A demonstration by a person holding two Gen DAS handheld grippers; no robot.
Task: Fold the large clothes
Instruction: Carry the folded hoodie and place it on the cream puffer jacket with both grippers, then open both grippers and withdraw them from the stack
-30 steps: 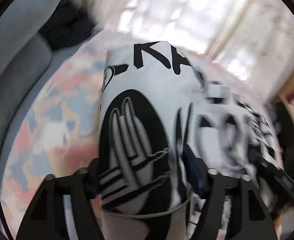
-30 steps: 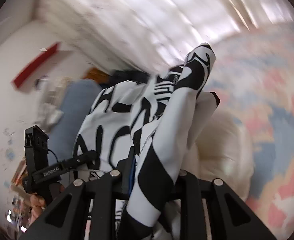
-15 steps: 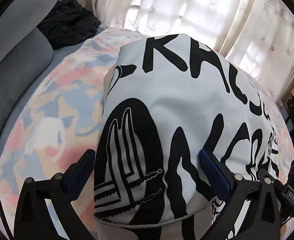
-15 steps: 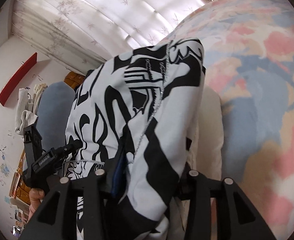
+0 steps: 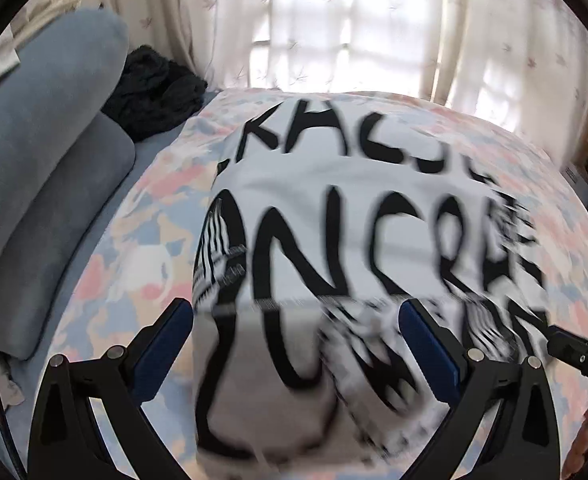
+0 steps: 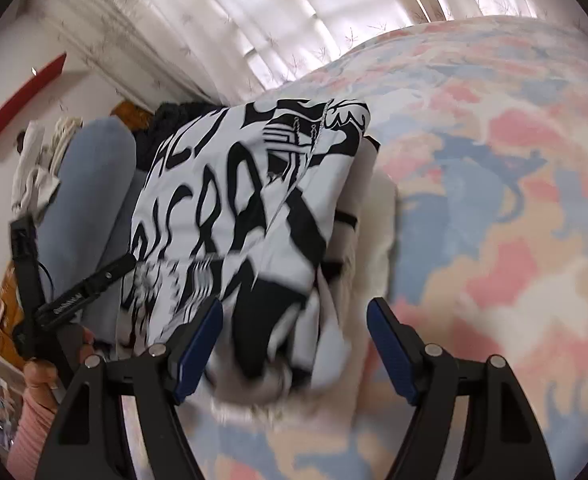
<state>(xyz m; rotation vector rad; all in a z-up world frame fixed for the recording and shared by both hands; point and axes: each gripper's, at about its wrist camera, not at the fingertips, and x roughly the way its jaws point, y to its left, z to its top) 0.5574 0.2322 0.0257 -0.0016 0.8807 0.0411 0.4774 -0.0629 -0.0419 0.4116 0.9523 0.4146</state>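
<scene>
A bed (image 5: 142,216) with a pastel pink, blue and cream cover fills the middle and lower part of both wrist views, and sheer curtains (image 5: 333,20) hang across the top. Grey-blue cushions (image 5: 38,168) stand at the left of the left wrist view, with a dark bundle of cloth (image 5: 154,92) at upper left beside them. The white garment with black lettering (image 5: 353,208) lies folded at the centre of the bed (its near edge is blurred). The left claw (image 5: 294,336) stands wide apart, the garment's near edge between its blue pads but not pressed. The right claw (image 6: 294,344) has just been opening; the garment's corner (image 6: 278,320) sits between the pads, unclamped.
</scene>
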